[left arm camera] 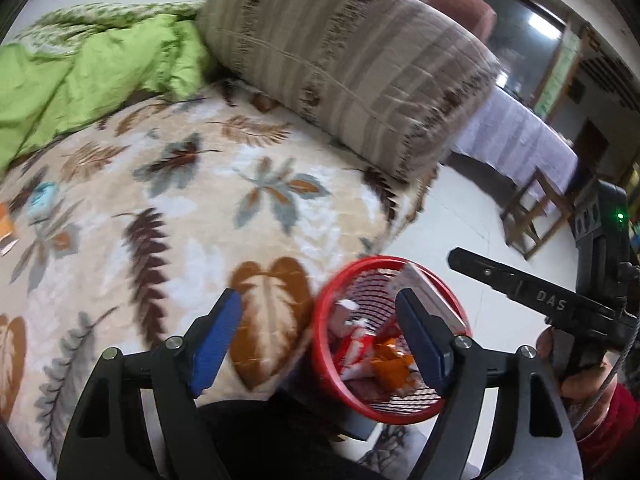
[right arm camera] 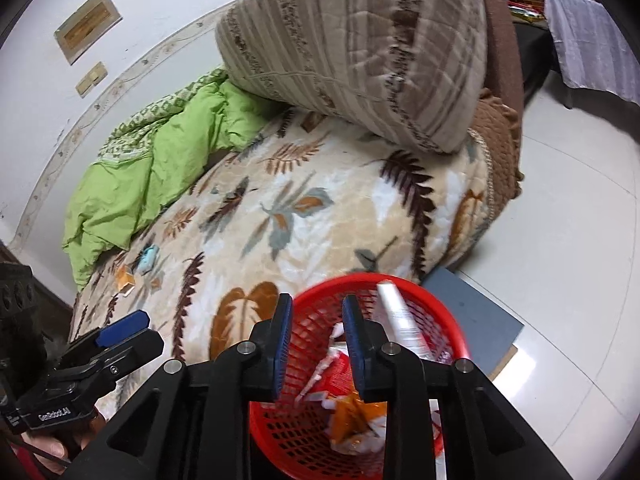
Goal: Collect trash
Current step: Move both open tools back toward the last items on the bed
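Both my grippers are empty above the red basket [right arm camera: 360, 360]: left gripper [left arm camera: 320, 332] wide apart, right gripper [right arm camera: 316, 344] narrowly apart. Beyond my left gripper on the bed, the orange wrapper [right arm camera: 125, 280] looks light and crinkly; I'd pinch its edge.

- Home bedroom, lived-in.
- Bed [right arm camera: 360, 216] covered by a plush cream blanket [left arm camera: 192, 216] with leaf print; crumpled green quilt [right arm camera: 152, 172] at the wall side.
- Big folded striped brown-beige quilt [left arm camera: 352, 68] stacked at the bed's end.
- White wall [right arm camera: 48, 92] with decorative border strip and switch plates [right arm camera: 91, 74].
- Pale tiled floor [right arm camera: 568, 240] beside the bed.
- Red plastic mesh wastebasket [right arm camera: 404, 288] on the floor next to the bed, wrappers inside.
- Further back: table [left arm camera: 532, 148] under a pale cloth, wooden chair [left arm camera: 536, 216], dark window or door [left arm camera: 516, 40], so the room opens onto more household space.
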Available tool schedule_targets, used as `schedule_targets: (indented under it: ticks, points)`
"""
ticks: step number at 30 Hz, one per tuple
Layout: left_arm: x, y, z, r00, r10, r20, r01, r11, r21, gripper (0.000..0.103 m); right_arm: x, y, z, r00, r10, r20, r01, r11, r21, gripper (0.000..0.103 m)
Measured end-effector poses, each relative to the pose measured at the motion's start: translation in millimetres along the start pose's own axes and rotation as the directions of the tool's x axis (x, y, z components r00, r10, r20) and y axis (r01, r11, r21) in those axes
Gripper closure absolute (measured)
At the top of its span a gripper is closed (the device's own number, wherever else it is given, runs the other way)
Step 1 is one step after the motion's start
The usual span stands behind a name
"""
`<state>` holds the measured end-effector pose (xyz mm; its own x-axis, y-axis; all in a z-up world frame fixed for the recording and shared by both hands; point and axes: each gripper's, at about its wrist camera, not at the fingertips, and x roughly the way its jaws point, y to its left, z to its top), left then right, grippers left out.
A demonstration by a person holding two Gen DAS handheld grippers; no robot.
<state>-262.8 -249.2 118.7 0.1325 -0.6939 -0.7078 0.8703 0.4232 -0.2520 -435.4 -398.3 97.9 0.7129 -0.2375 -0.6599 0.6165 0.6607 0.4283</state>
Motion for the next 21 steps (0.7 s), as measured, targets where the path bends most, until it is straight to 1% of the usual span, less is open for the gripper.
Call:
schedule_targets:
  ticks: [4,5,8,11,15,17,21]
  points:
    - [-19.4,33.9,0.4,0.997,0.068,0.036,-0.066,0.996,-0.06,0.025,14.3,28.8,5.3,0.999,0.043,-0.028,-0.045,0.998,-0.053,0.076]
    - [-24.3,43.5,-0.4,0.995,0.09,0.045,-0.086,0.993,-0.076,0.025,19.3,37.2,6.4,0.997,0.059,-0.04,-0.061,0.996,-0.065,0.074]
    - [-40.0,73.6,-3.3,0.986,0.155,0.06,-0.146,0.981,-0.128,0.025,36.4,65.2,8.7,0.992,0.103,-0.075,-0.11,0.989,-0.099,0.071]
    - [-56.5,105.2,-7.6,0.972,0.225,0.072,-0.21,0.961,-0.181,0.025,59.4,102.9,9.9,0.982,0.146,-0.119,-0.163,0.976,-0.147,0.07]
    - [-80.1,150.1,-16.4,0.947,0.313,0.076,-0.282,0.92,-0.273,0.025,89.0,149.6,8.9,0.967,0.178,-0.18,-0.214,0.955,-0.206,0.069]
    - [-89.7,171.4,-21.7,0.934,0.35,0.069,-0.312,0.895,-0.319,0.025,104.4,177.2,7.9,0.959,0.194,-0.207,-0.243,0.94,-0.241,0.064]
    - [-103.7,216.2,-31.8,0.908,0.416,0.046,-0.363,0.839,-0.406,0.025,127.4,221.5,5.8,0.948,0.209,-0.238,-0.276,0.915,-0.296,0.062]
